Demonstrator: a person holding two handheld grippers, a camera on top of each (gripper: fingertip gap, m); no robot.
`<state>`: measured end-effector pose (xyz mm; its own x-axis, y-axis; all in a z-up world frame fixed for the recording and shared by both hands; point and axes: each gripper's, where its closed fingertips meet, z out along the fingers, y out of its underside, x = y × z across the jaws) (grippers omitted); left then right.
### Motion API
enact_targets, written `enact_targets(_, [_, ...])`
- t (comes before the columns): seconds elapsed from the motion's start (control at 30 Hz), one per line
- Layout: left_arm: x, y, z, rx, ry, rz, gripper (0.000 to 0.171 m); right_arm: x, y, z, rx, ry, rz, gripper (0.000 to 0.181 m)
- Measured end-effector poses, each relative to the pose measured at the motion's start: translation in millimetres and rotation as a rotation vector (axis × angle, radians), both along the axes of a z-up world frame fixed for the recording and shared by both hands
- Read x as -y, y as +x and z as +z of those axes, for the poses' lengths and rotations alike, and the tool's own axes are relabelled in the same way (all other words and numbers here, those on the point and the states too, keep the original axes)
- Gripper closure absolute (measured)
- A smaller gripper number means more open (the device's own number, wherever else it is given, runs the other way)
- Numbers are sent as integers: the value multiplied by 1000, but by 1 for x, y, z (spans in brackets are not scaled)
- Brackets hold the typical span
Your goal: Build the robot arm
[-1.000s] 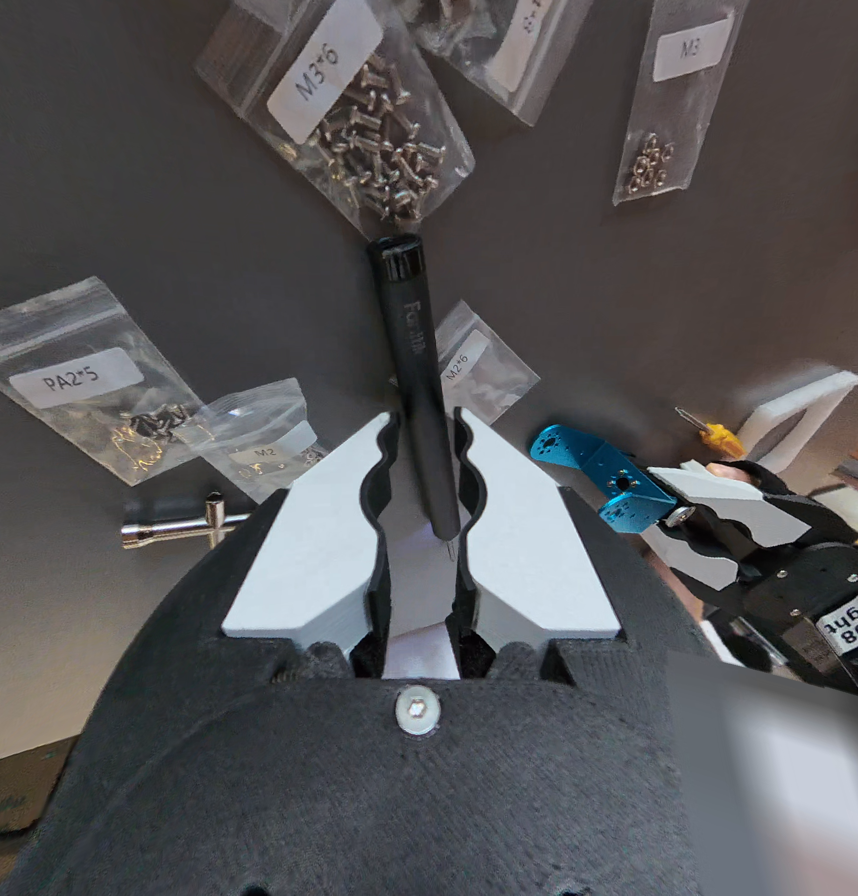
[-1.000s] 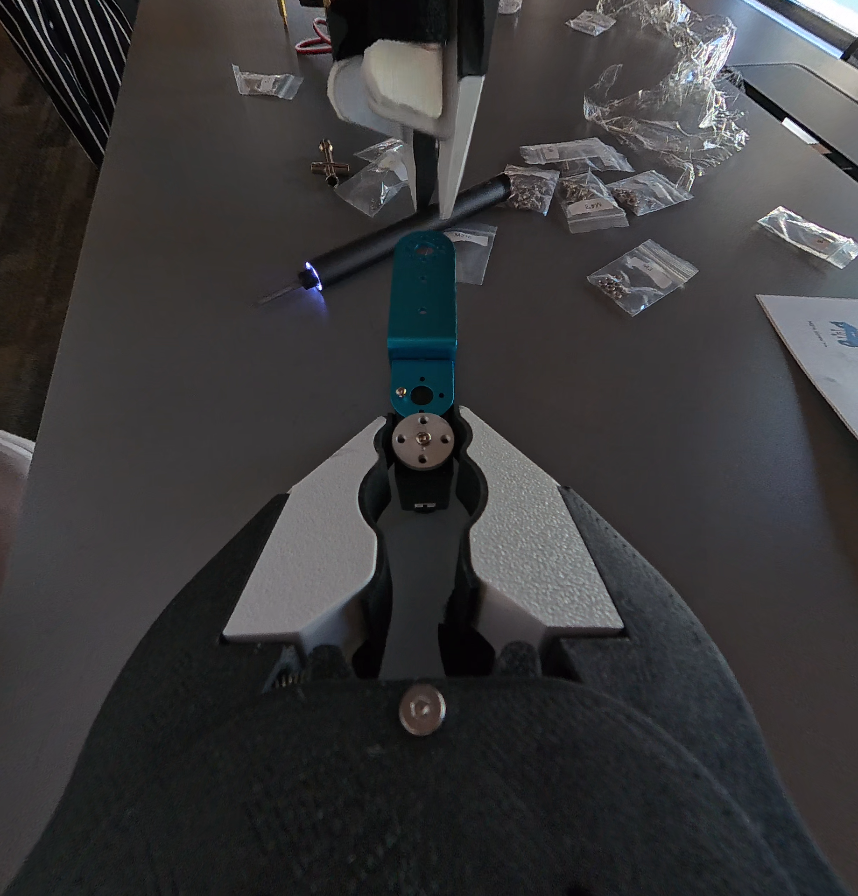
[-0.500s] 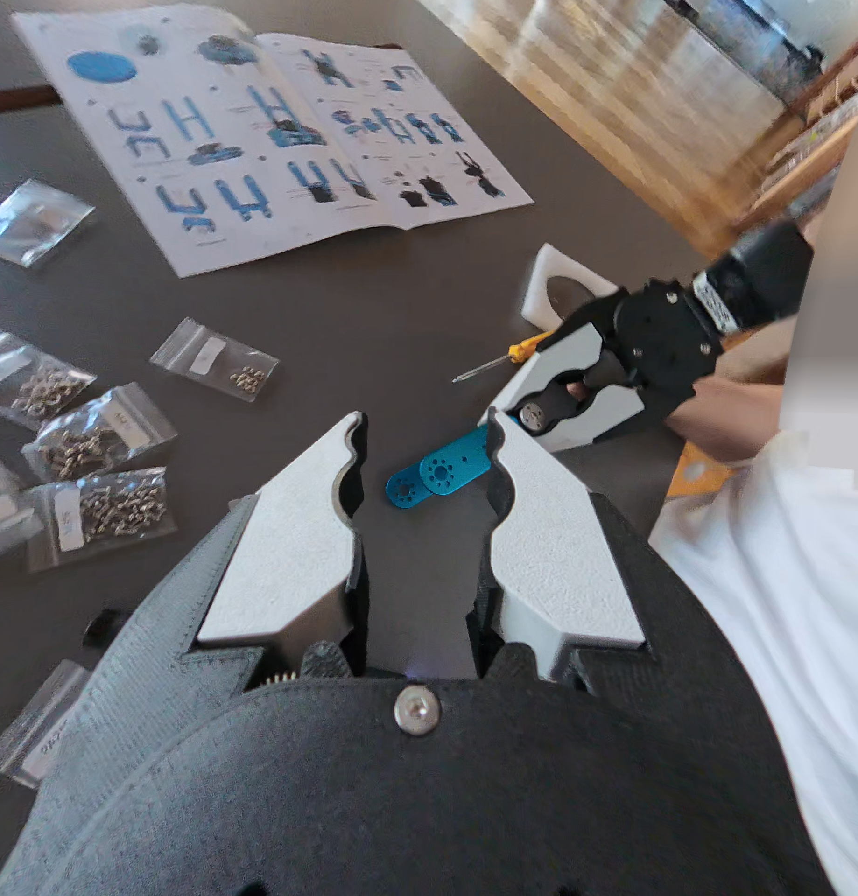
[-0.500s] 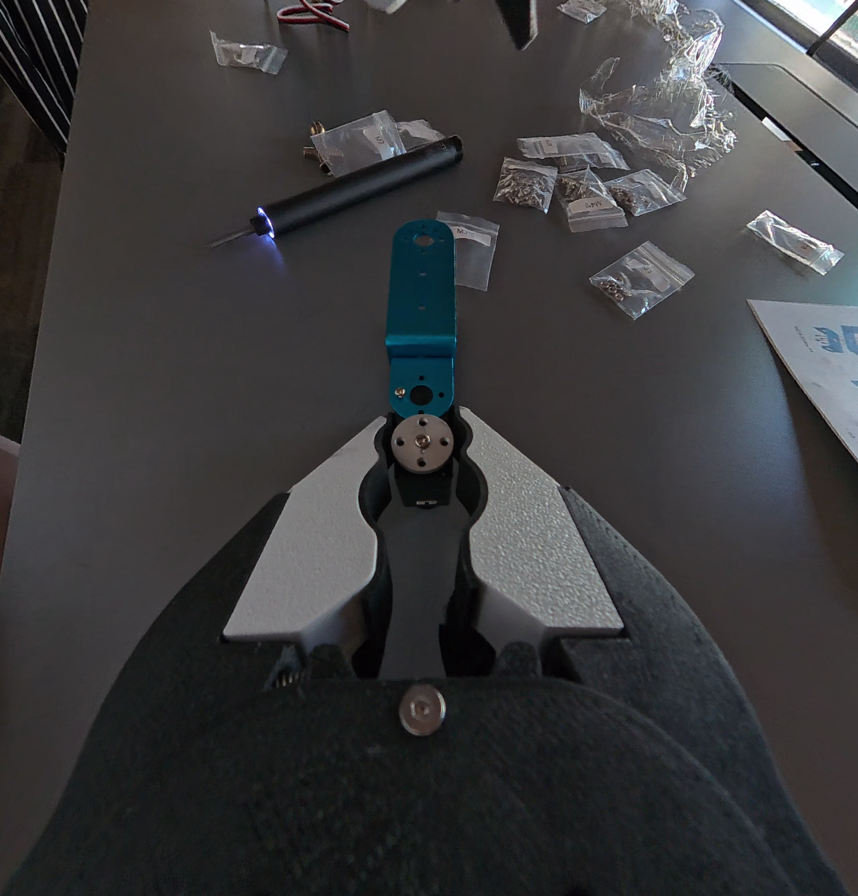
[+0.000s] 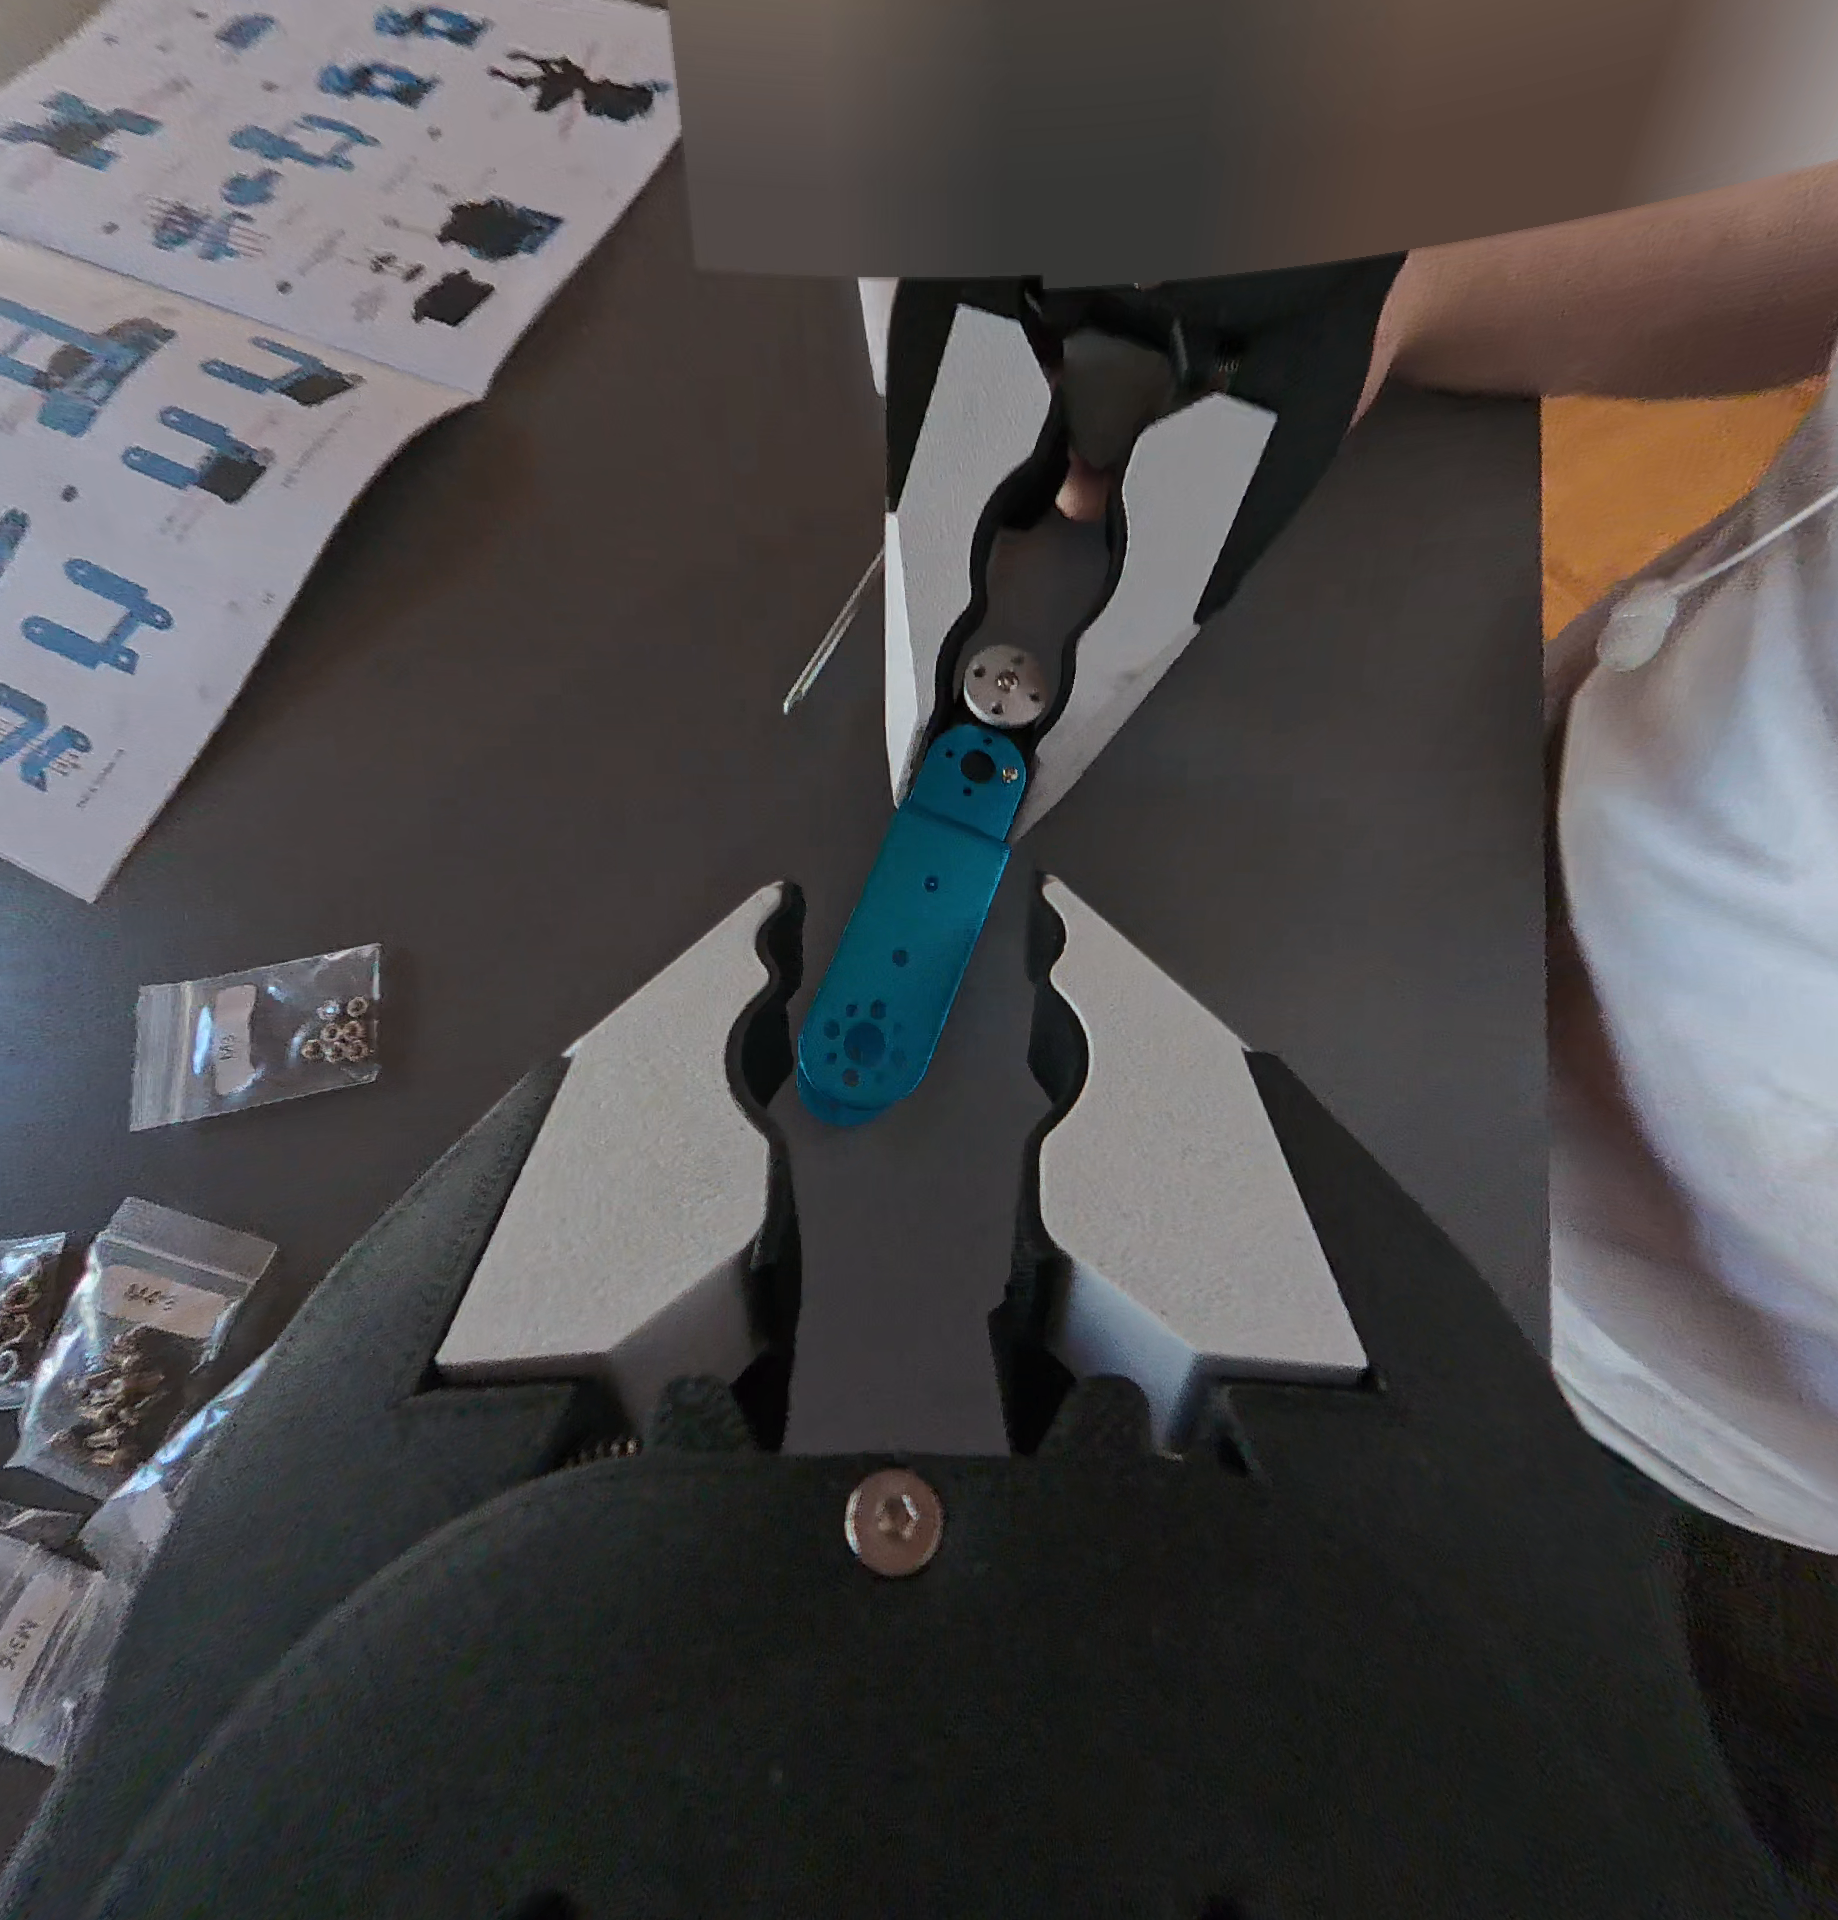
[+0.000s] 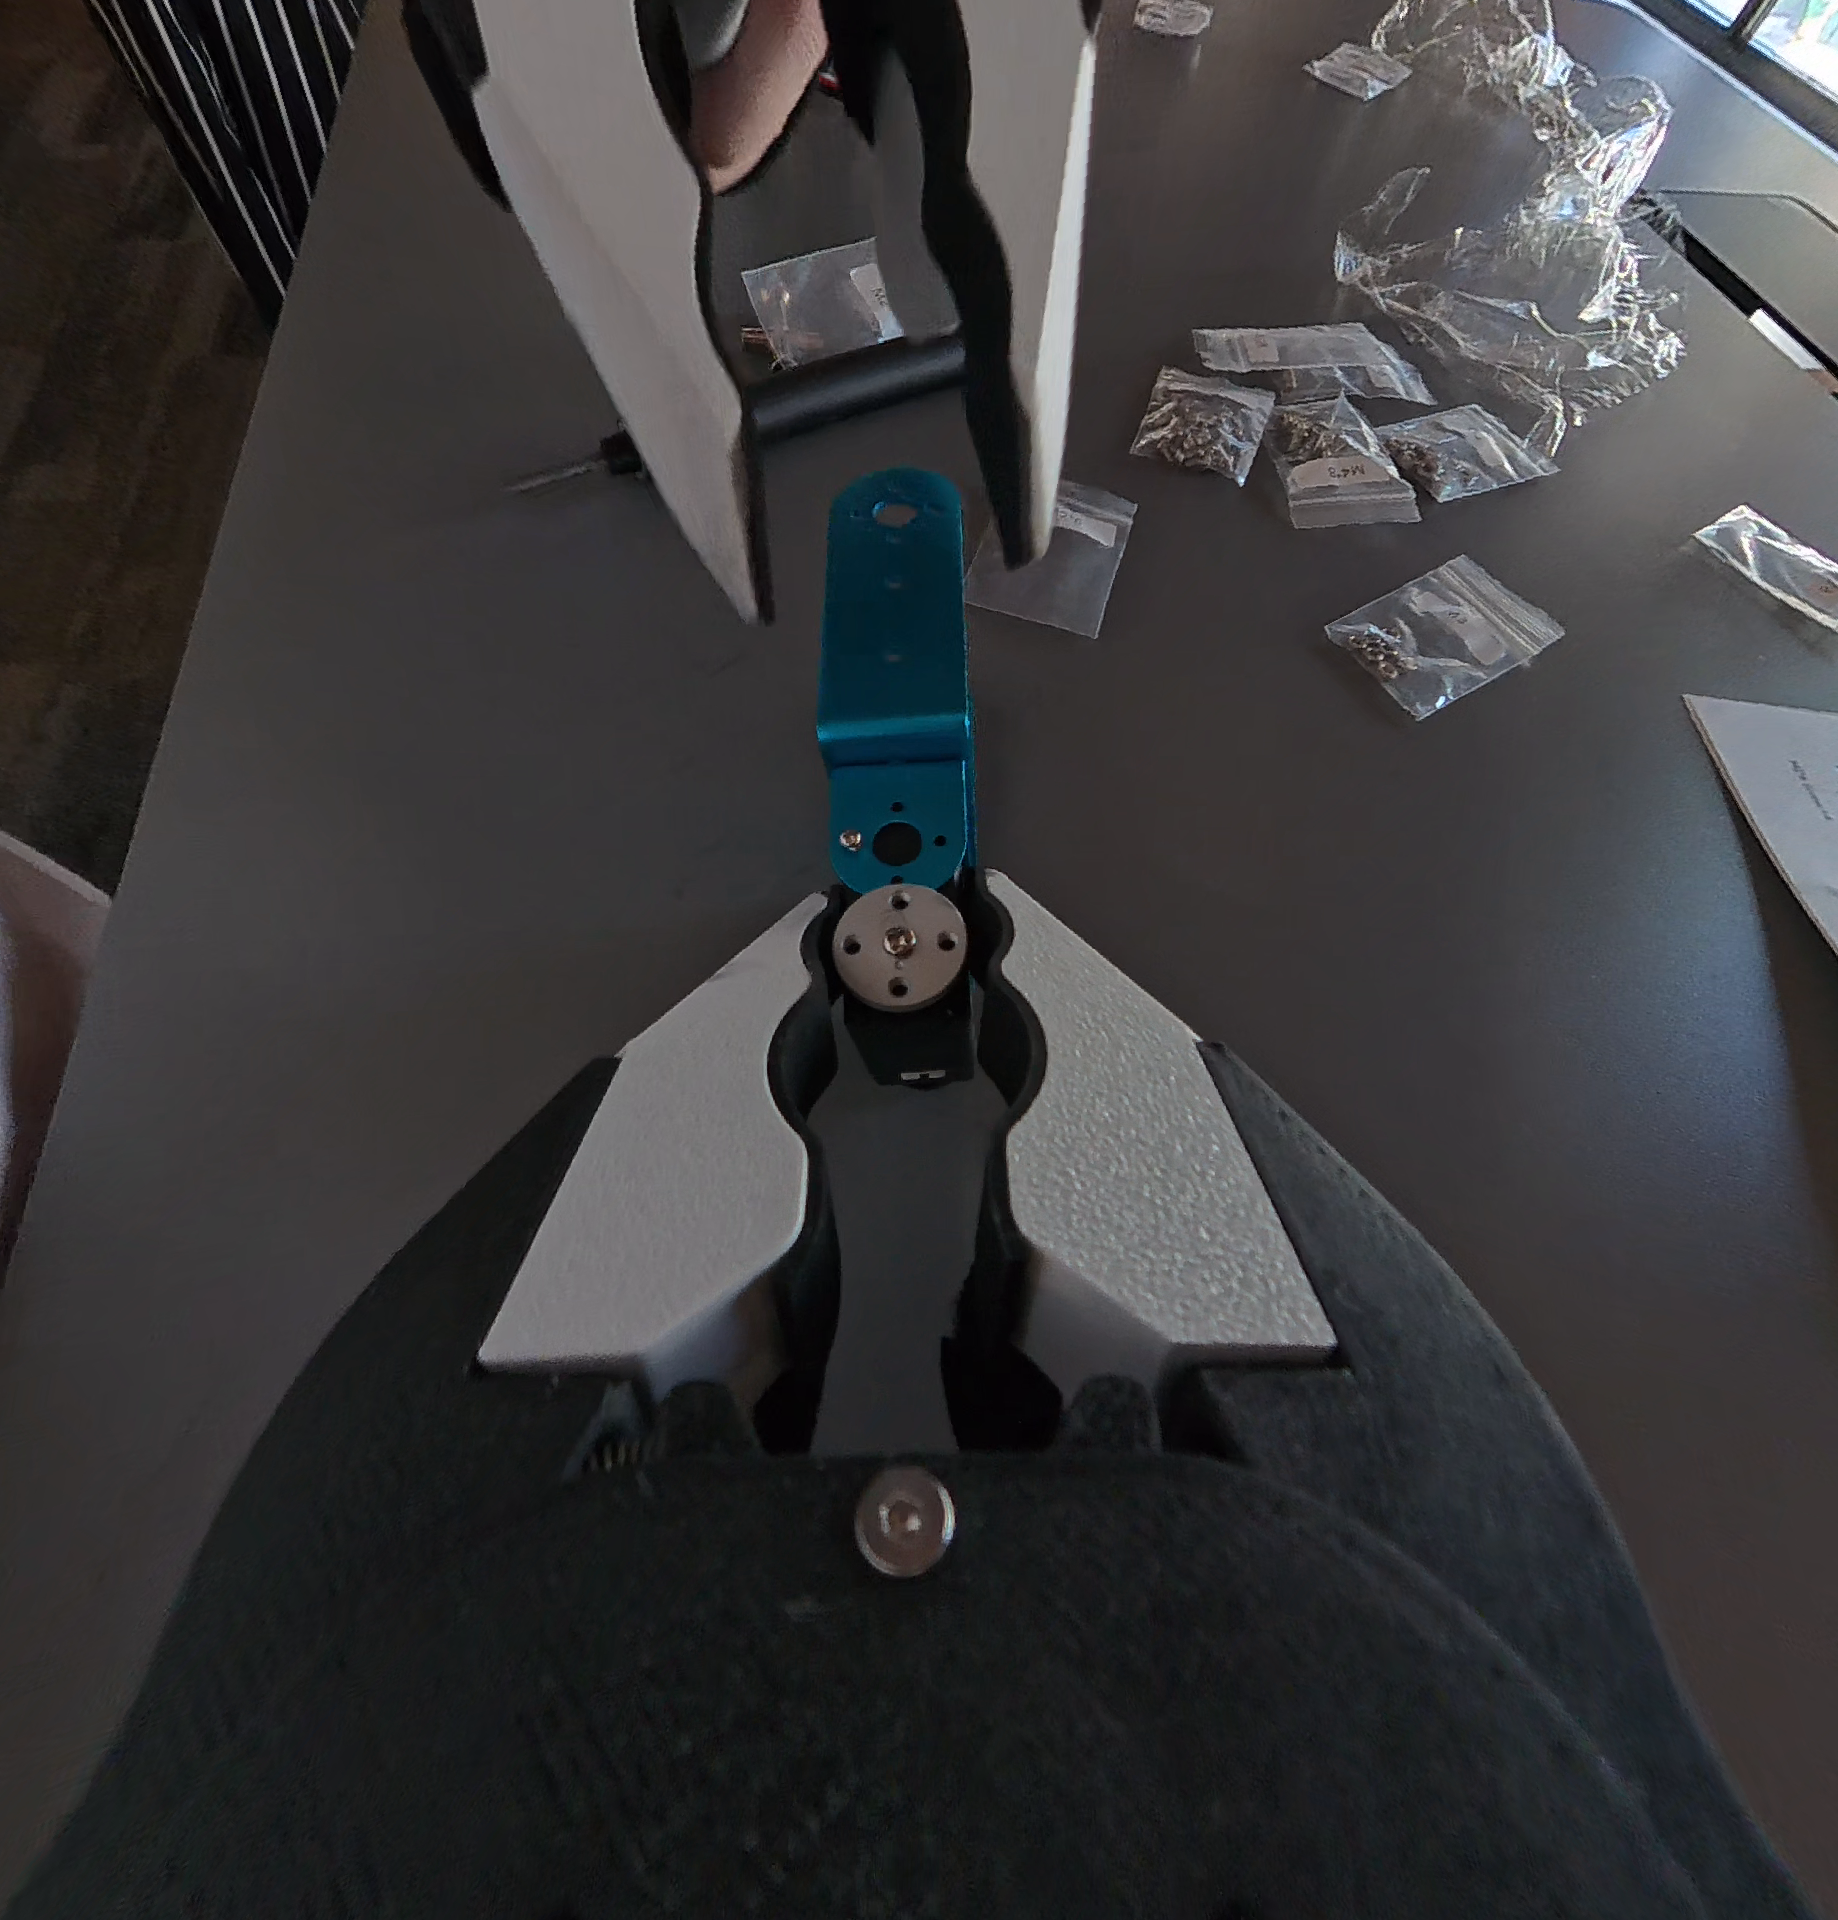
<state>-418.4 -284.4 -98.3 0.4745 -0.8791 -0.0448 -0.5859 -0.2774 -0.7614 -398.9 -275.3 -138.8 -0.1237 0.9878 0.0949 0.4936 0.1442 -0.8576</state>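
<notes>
My right gripper (image 6: 899, 894) is shut on a small black servo with a round silver disc (image 6: 894, 945) on top. A blue metal bracket (image 6: 894, 644) sticks forward from the servo, just above the dark table (image 6: 1310, 935). My left gripper (image 5: 915, 894) is open and faces the right gripper (image 5: 982, 748). Its fingers stand on either side of the bracket's (image 5: 904, 956) rounded far end without touching it. From the right wrist view the left gripper (image 6: 884, 587) hangs over that end. A black electric screwdriver (image 6: 853, 384) lies on the table behind it.
An open instruction booklet (image 5: 167, 416) lies at the far left, its corner also in the right wrist view (image 6: 1808, 831). Several small bags of screws (image 6: 1445, 634) (image 5: 260, 1029) and crumpled clear wrap (image 6: 1517, 239) lie around. A person's white shirt (image 5: 1725, 935) is close on the right. Left tips to right tips: about 5 cm.
My left gripper let go of the black screwdriver, which now lies on the table. It swung round to face the right gripper and closed in over the blue bracket. The right gripper kept its hold.
</notes>
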Motion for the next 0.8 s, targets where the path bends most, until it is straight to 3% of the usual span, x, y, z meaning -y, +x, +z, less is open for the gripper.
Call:
enact_targets(0.1, [2,1,-13,4,-21,-10,128,0,0,0,1,-39,11,159])
enact_targets(0.2, [-1,0,-13,58,-20,5,139,1,1,0,4,-67,33,159])
enact_targets(0.37, [-1,-4,-22,54,-29,-7,136,2,2,0,9,-98,55,159])
enact_targets(0.57, [-1,-4,-21,162,-89,40,139,0,2,0,16,-144,36,159])
enact_targets(0.8, [0,-4,-20,179,-82,44,137,0,2,0,15,-143,41,159])
